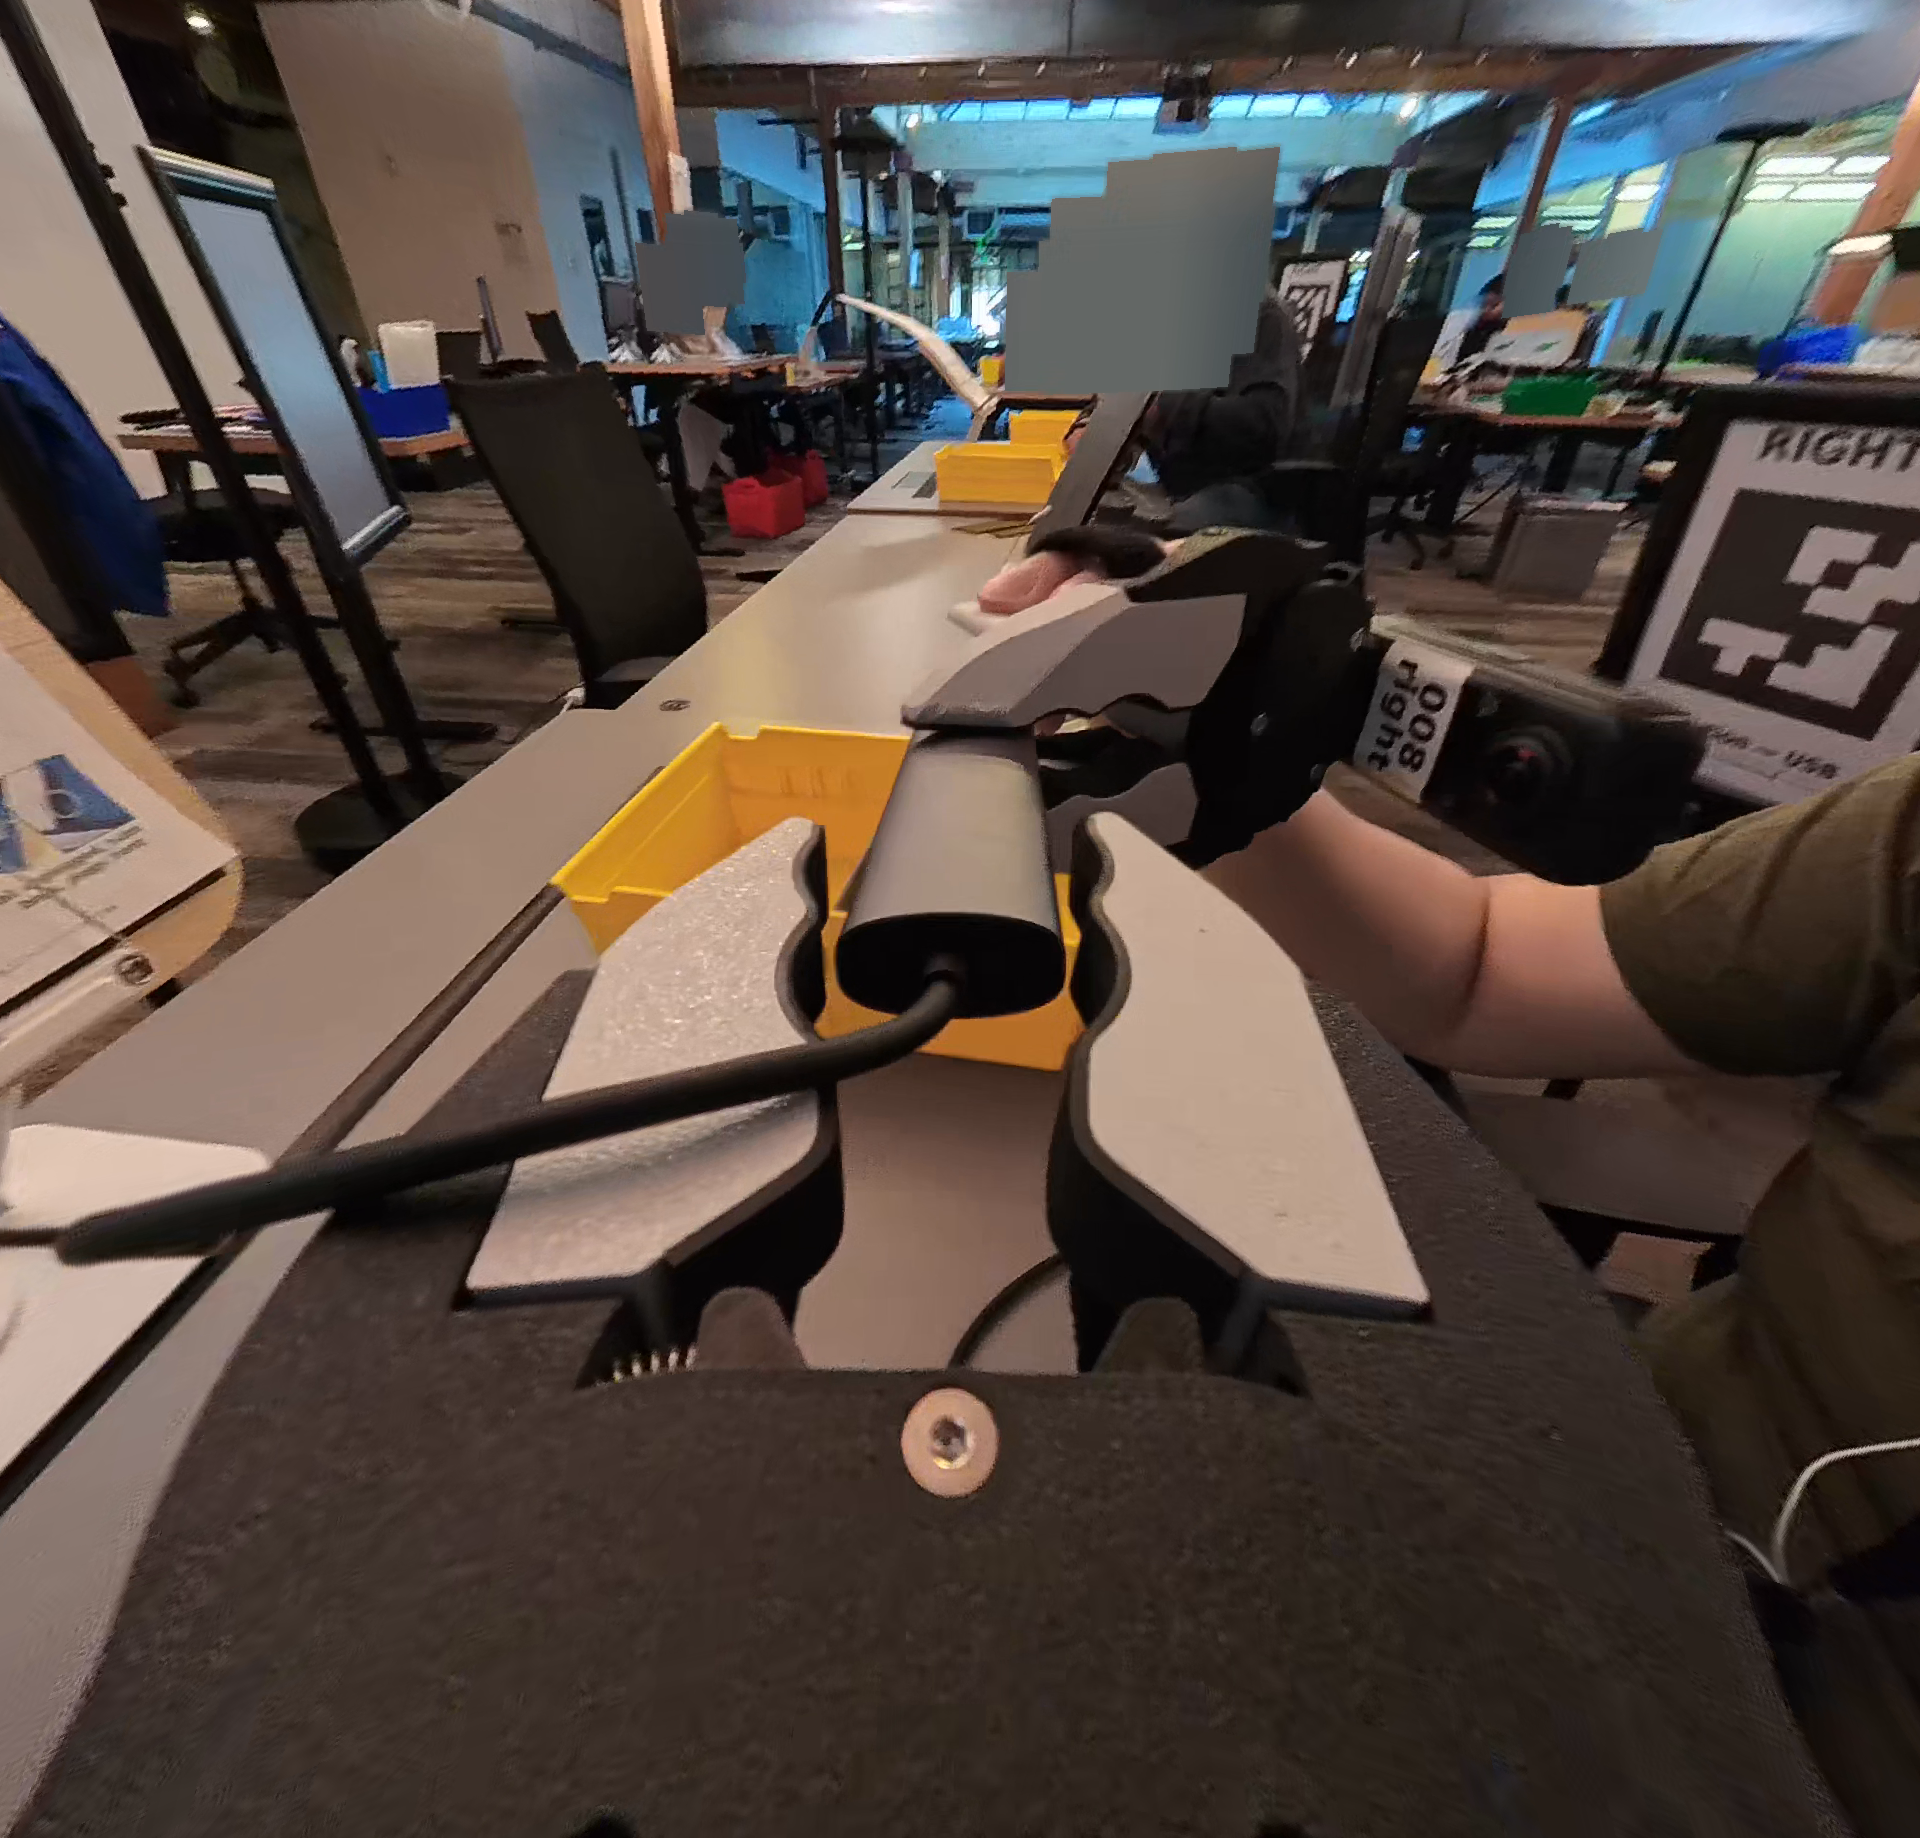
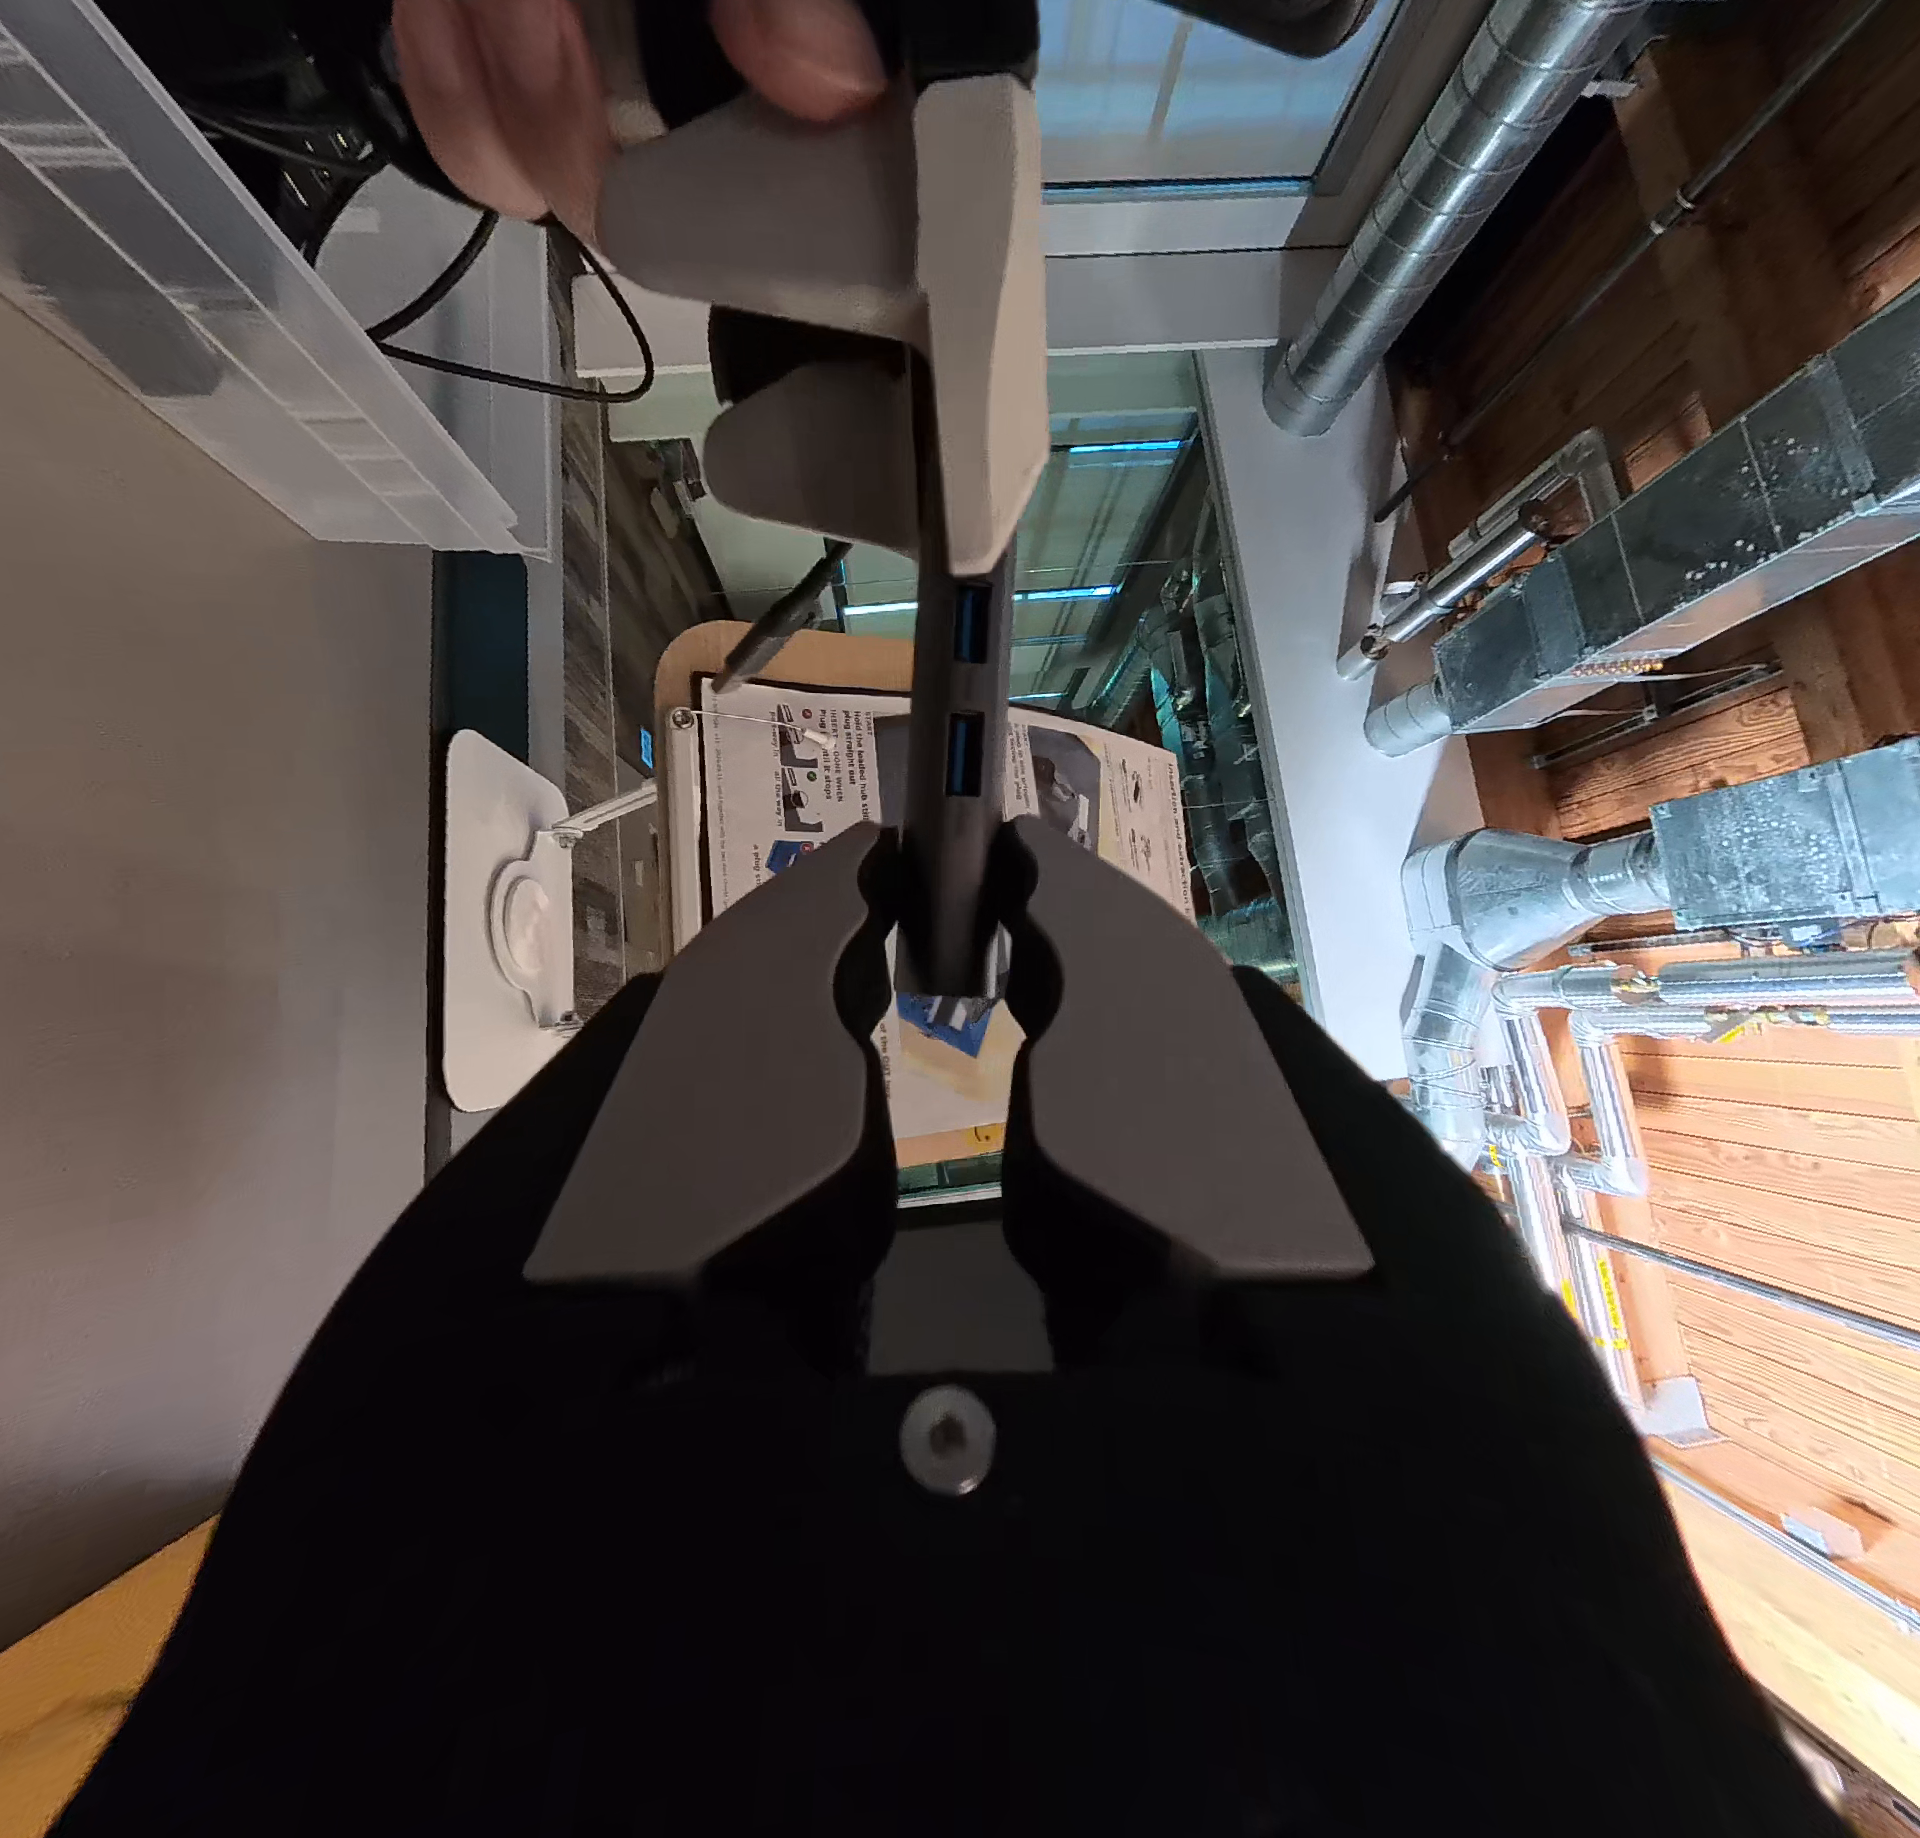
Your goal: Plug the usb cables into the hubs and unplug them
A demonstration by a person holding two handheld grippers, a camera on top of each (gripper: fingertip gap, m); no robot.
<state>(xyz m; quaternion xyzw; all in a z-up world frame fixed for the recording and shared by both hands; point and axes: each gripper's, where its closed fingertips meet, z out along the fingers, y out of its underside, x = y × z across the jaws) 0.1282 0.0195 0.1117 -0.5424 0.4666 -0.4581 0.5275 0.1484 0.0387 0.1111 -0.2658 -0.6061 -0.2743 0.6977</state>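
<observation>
- Left gripper (image 1: 948,941): fingers clamped on the cable end of a dark grey USB hub (image 1: 956,863). In the left wrist view the hub sits between the two grey fingertips and runs forward and slightly upward, away from the camera.
- Hub cable (image 1: 499,1134): black, leaves the near end of the hub, curves down and runs off to the left across the left finger and over the desk (image 1: 810,635).
- Right gripper (image 2: 951,941): clenched on the opposite end of the same hub (image 2: 951,780). In the right wrist view the hub is seen edge-on, pinched between the fingertips, extending away toward the left gripper's fingers at the top of the frame.
- Two blue USB ports (image 2: 968,687) show on the hub's narrow side, between the two grippers; both look unoccupied.
- In the left wrist view the right gripper (image 1: 977,713) comes in from the right, its grey fingers closing over the far end of the hub; a gloved hand and bare forearm (image 1: 1455,967) are behind it.
- Hub is held in the air by both grippers, above a yellow bin (image 1: 748,801) that stands on the desk directly below and behind it.
- No USB cable plug can be made out at either gripper.
- Instruction sheet on a wooden board (image 2: 1101,801) lies behind the hub in the right wrist view.
</observation>
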